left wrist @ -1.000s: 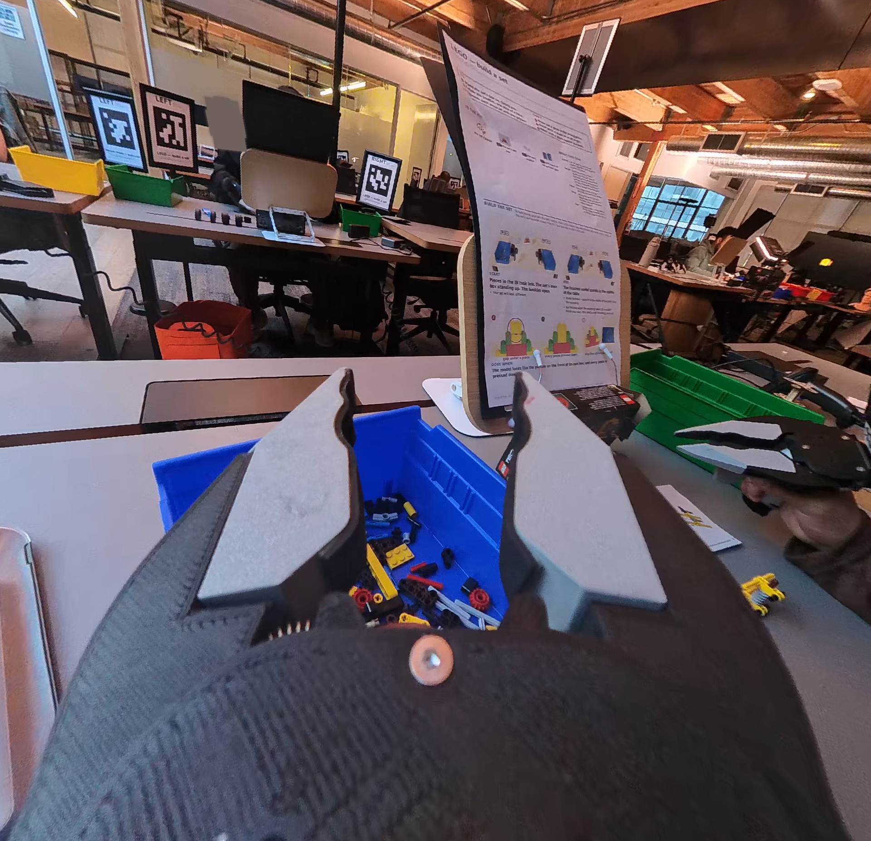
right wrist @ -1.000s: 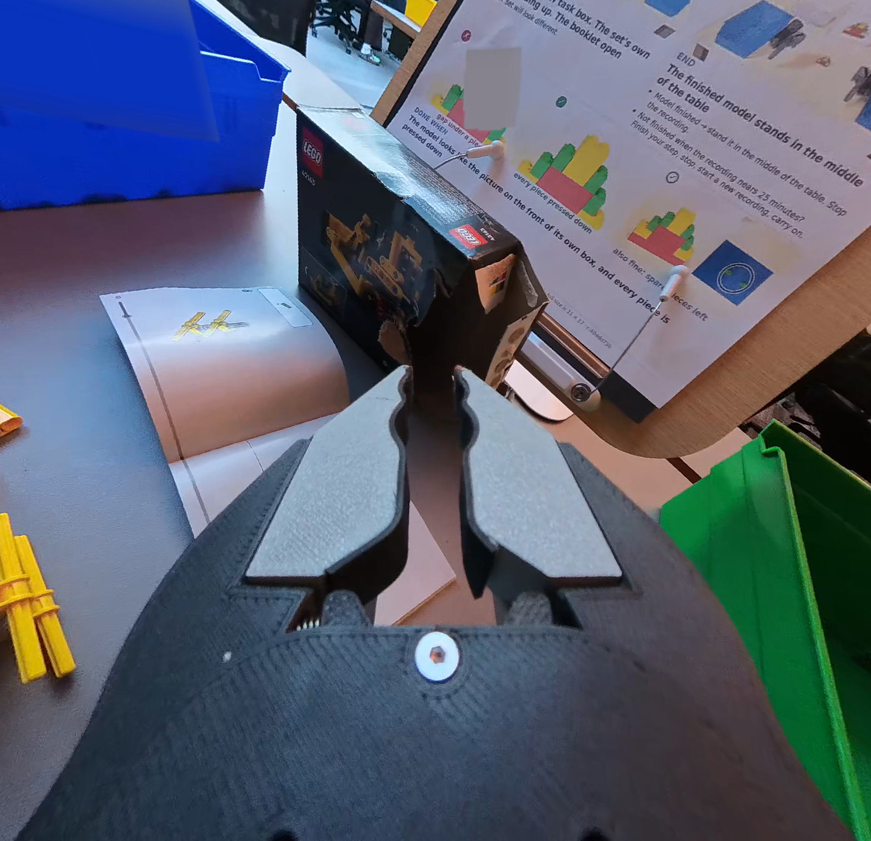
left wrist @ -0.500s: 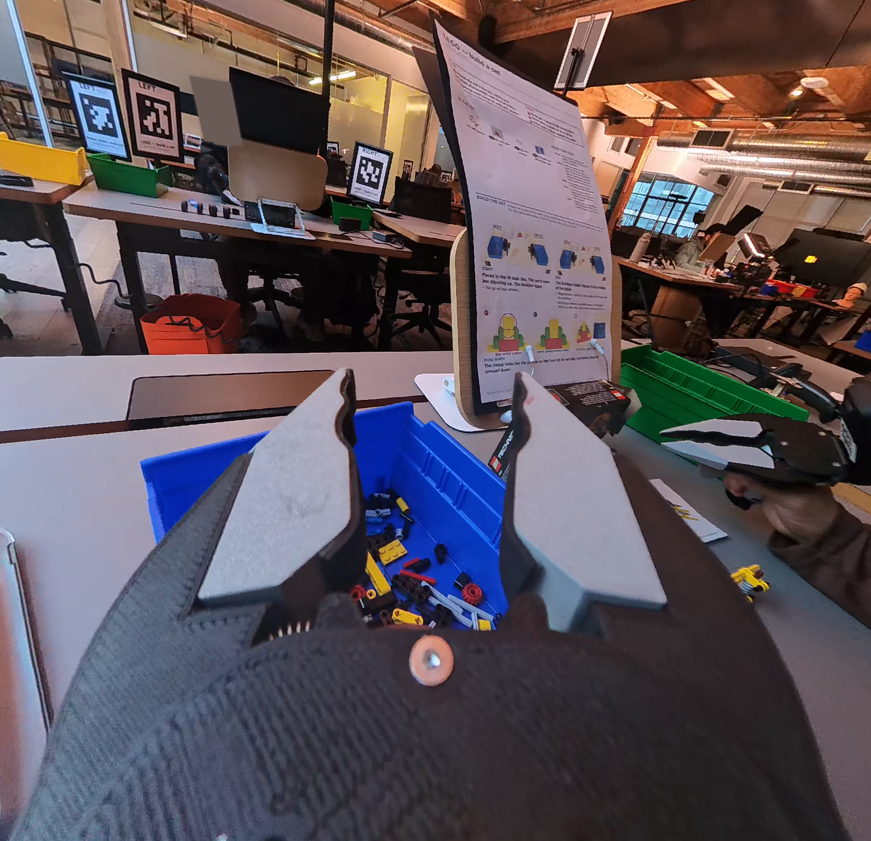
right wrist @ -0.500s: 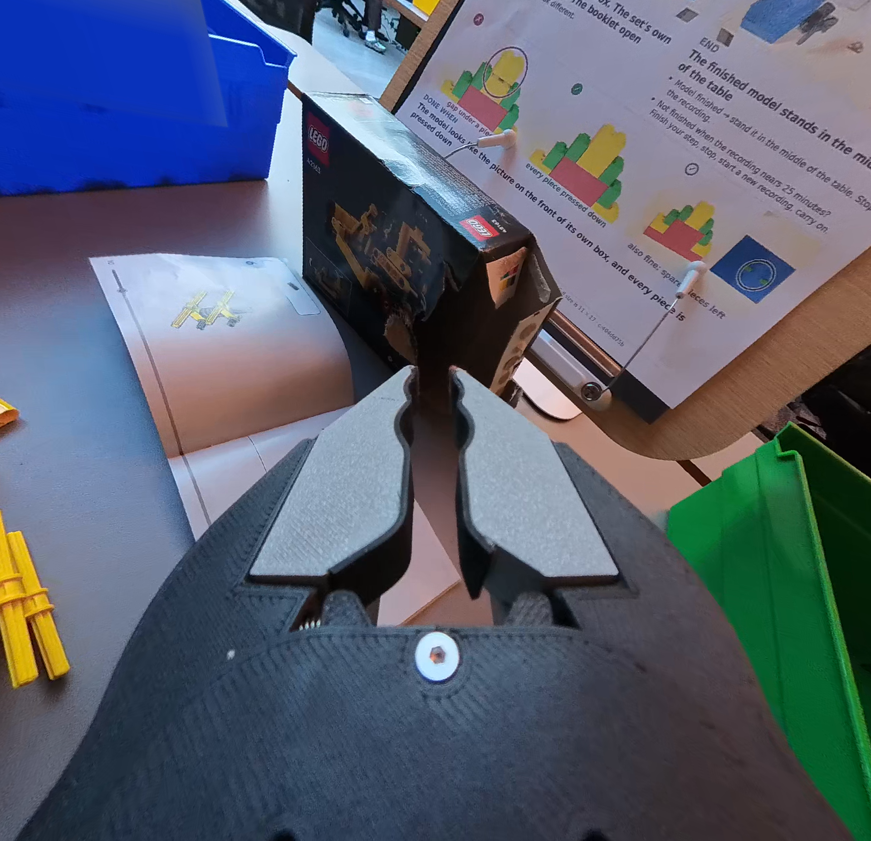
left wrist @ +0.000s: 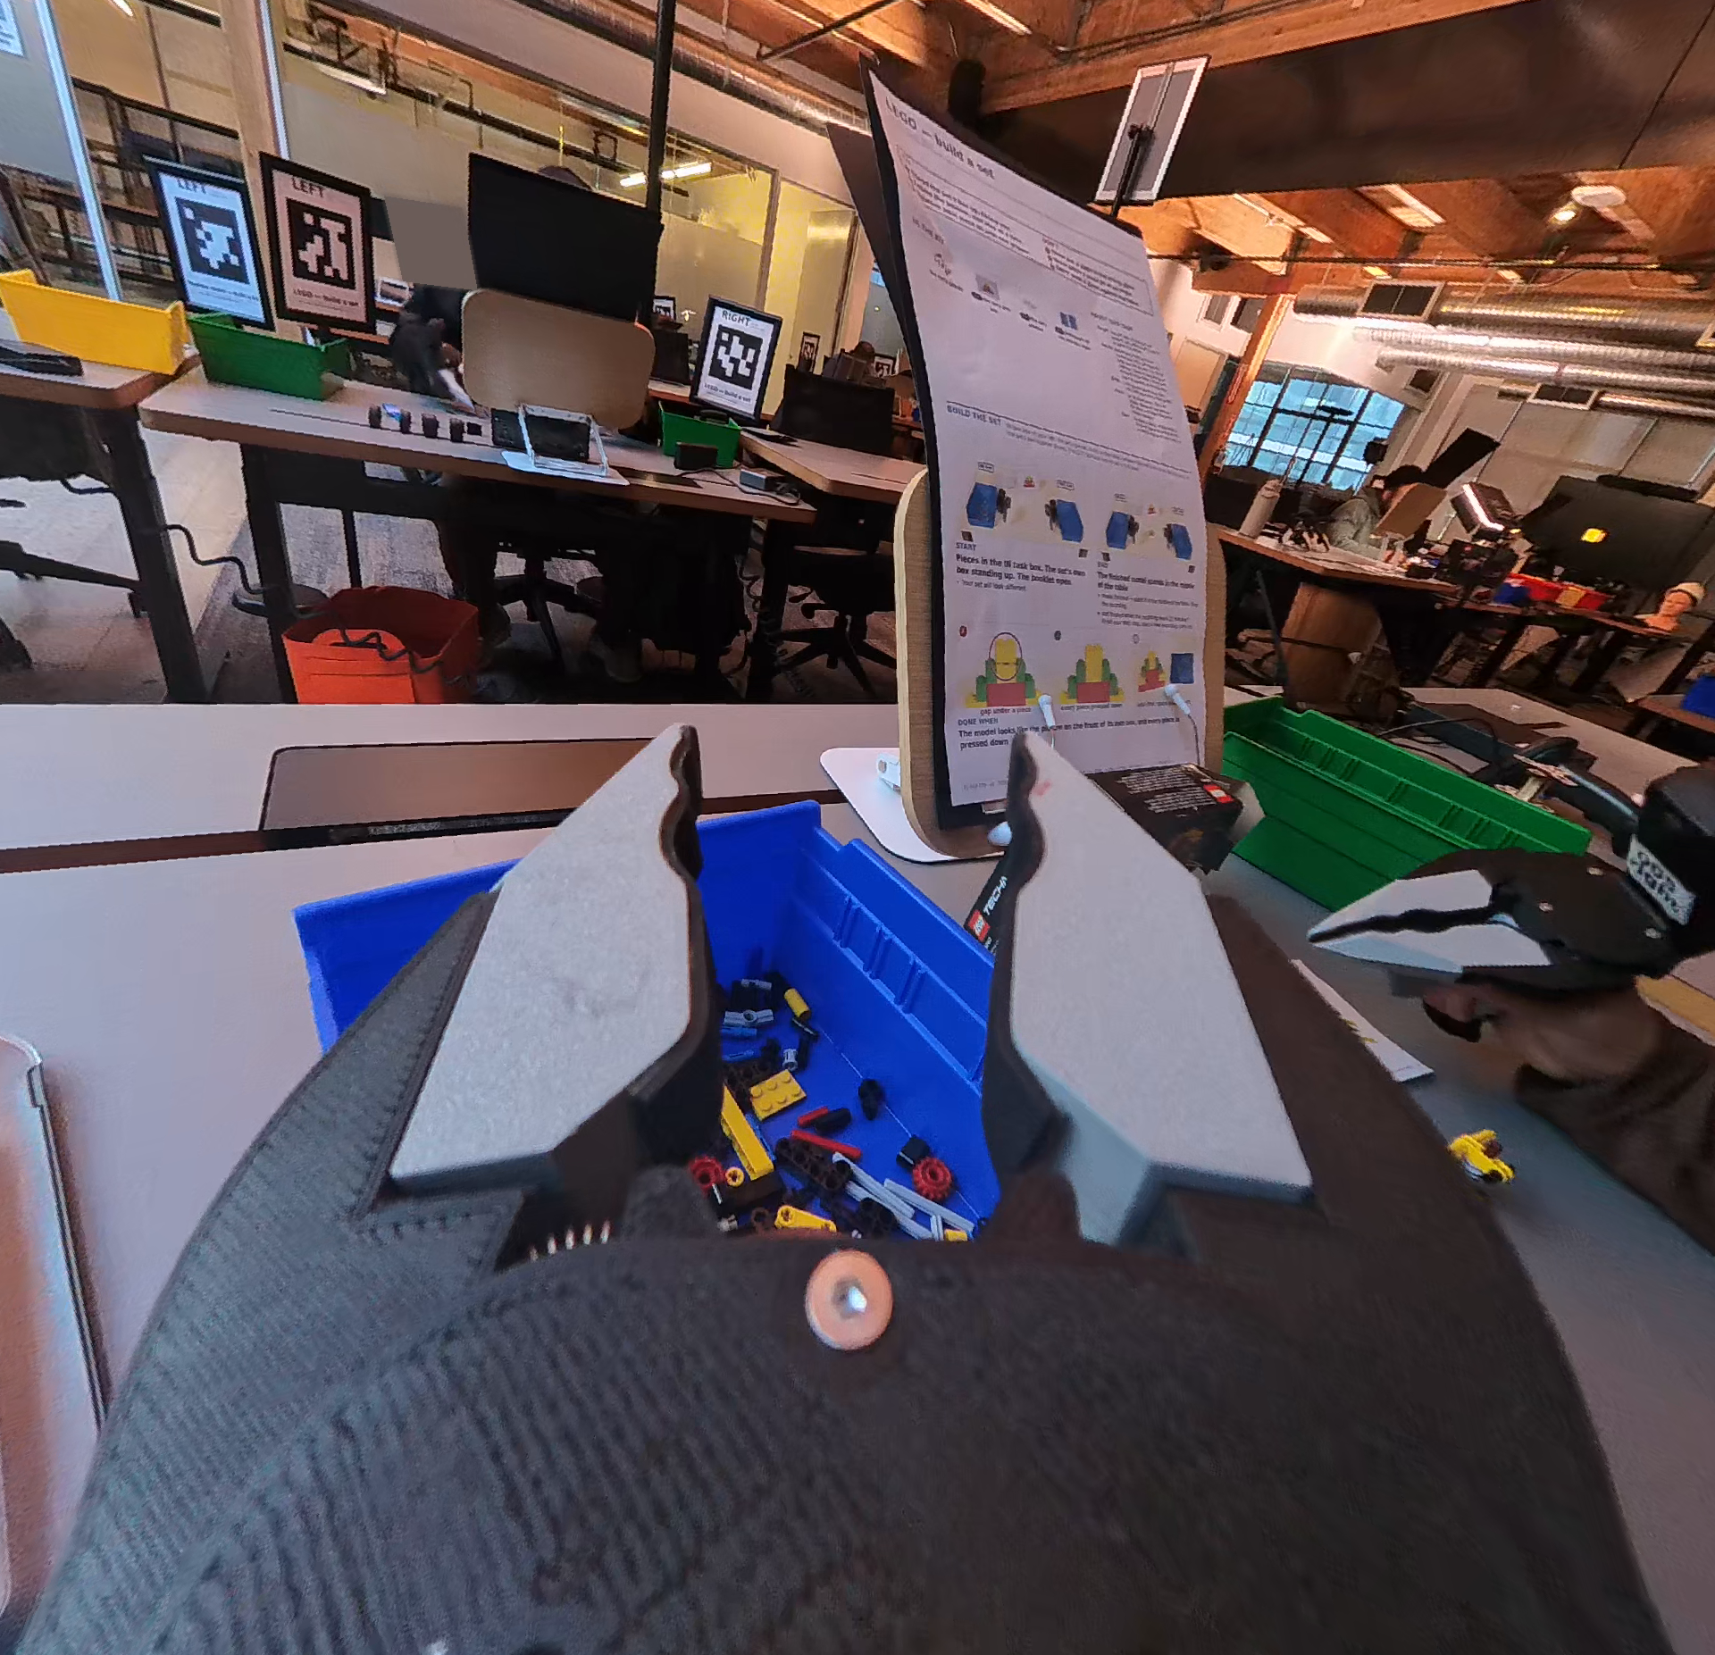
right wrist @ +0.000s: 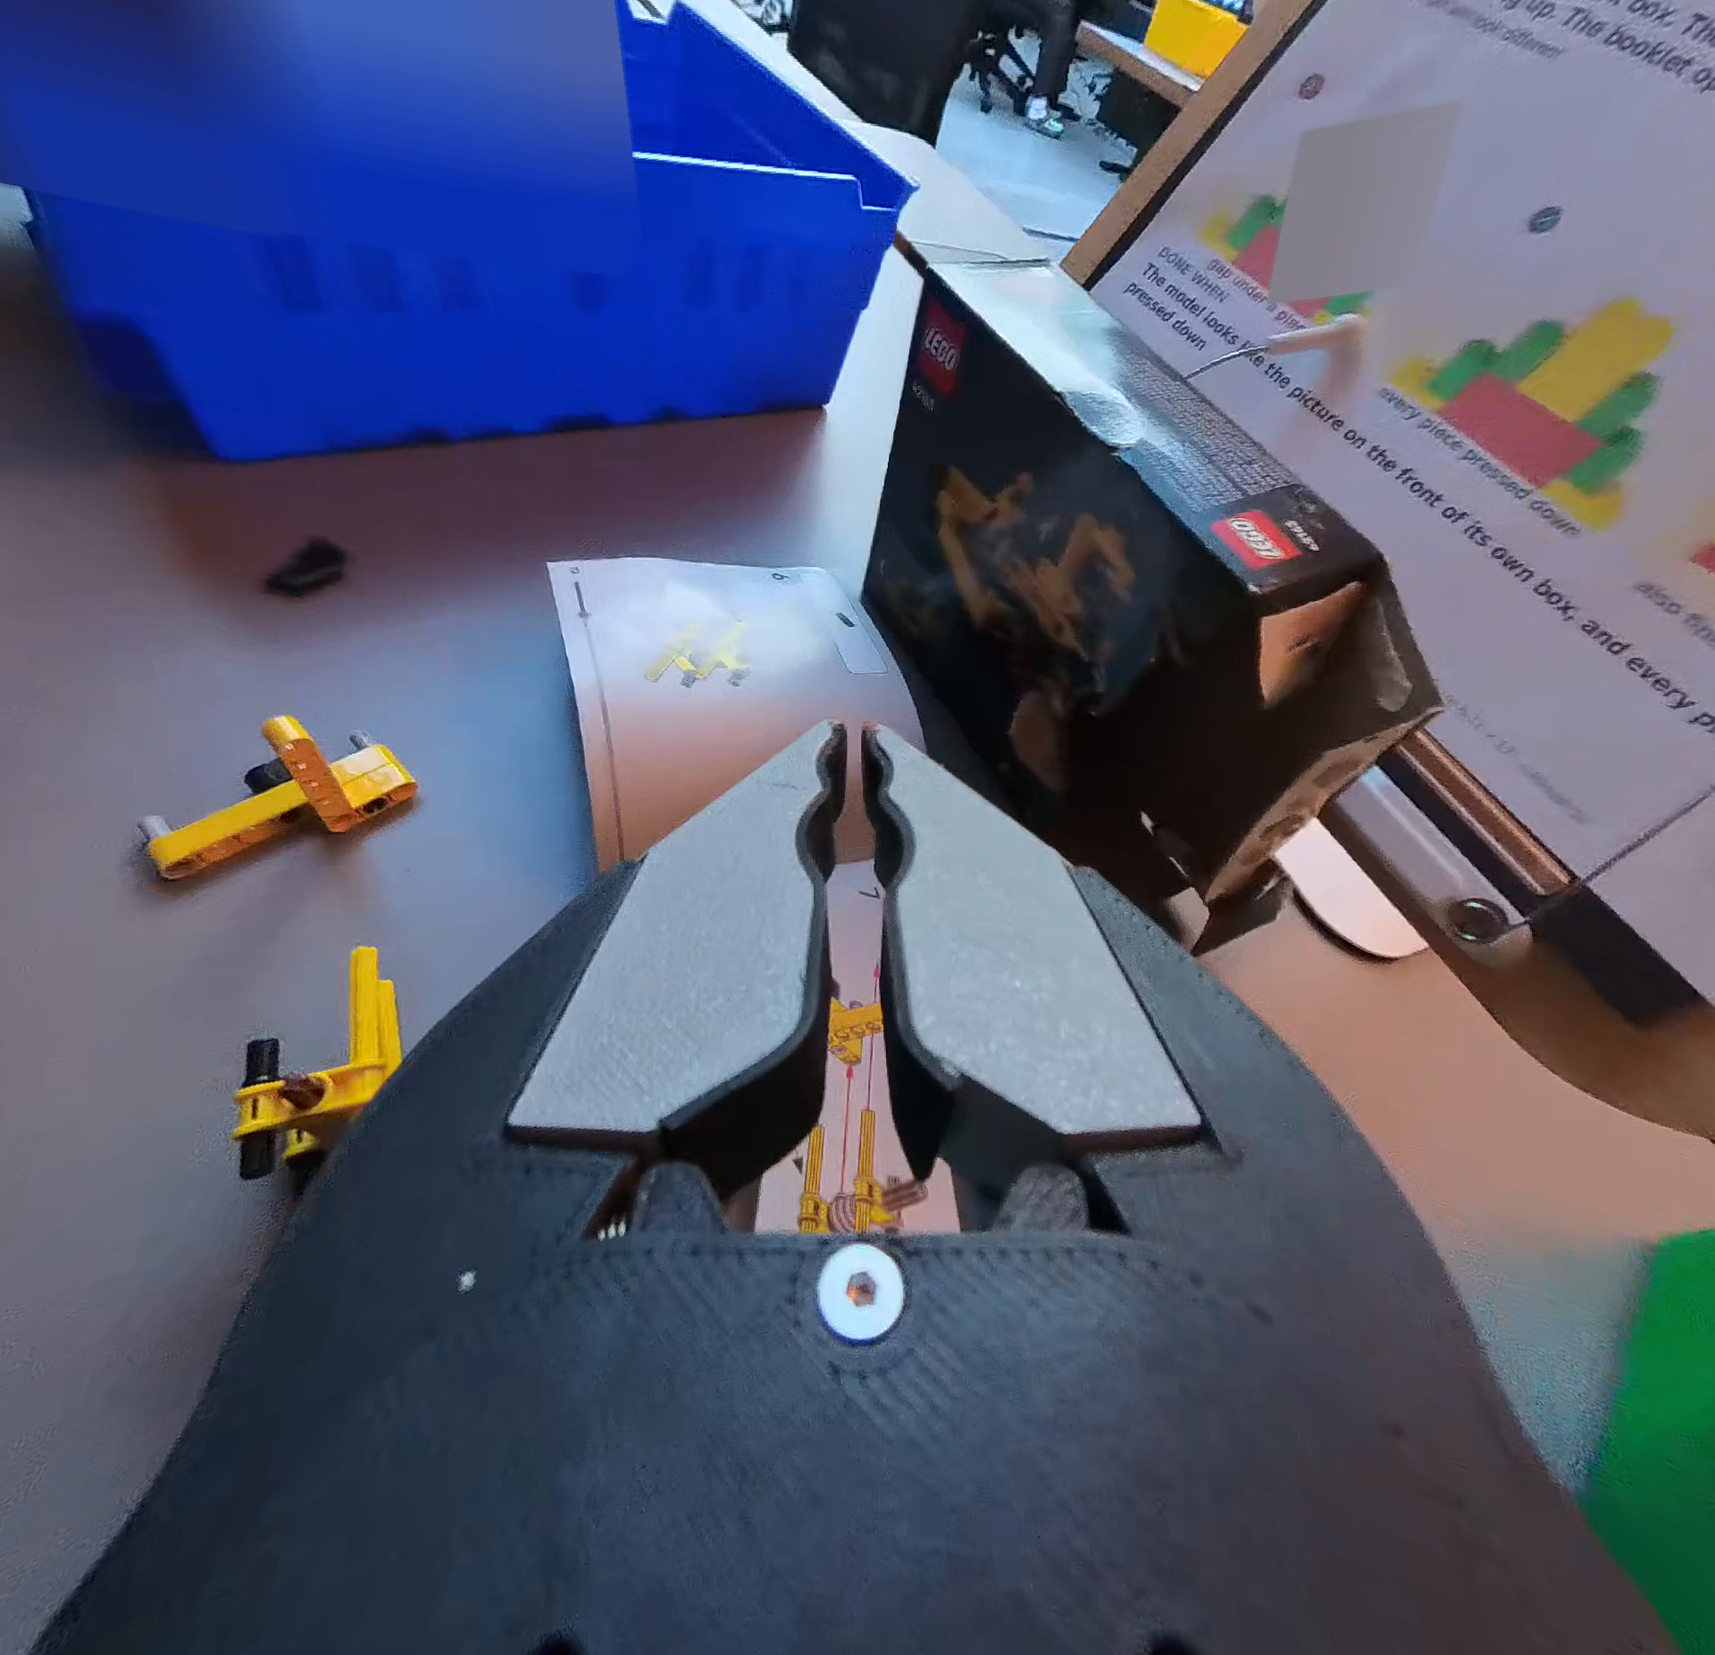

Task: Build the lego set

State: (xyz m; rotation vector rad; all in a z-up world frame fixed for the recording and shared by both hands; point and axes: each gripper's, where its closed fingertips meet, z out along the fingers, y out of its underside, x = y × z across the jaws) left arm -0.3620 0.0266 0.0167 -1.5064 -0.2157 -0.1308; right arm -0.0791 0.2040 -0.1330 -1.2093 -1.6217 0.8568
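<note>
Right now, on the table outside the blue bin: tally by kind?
Yellow lego sub-assemblies: 2
Loose black piece: 1
Open instruction booklet: 1
Black lego box: 1
Green bin: 1
Instruction sheet on stand: 1
Total: 7
Pieces inside the blue bin not counted.

Booklet [right wrist: 733, 673] lies between bin [right wrist: 520, 311] and box [right wrist: 1095, 608].

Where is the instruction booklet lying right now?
In the right wrist view the open booklet lies flat on the table, under and ahead of the right gripper, beside the black set box, with small yellow assemblies to its left.
</note>
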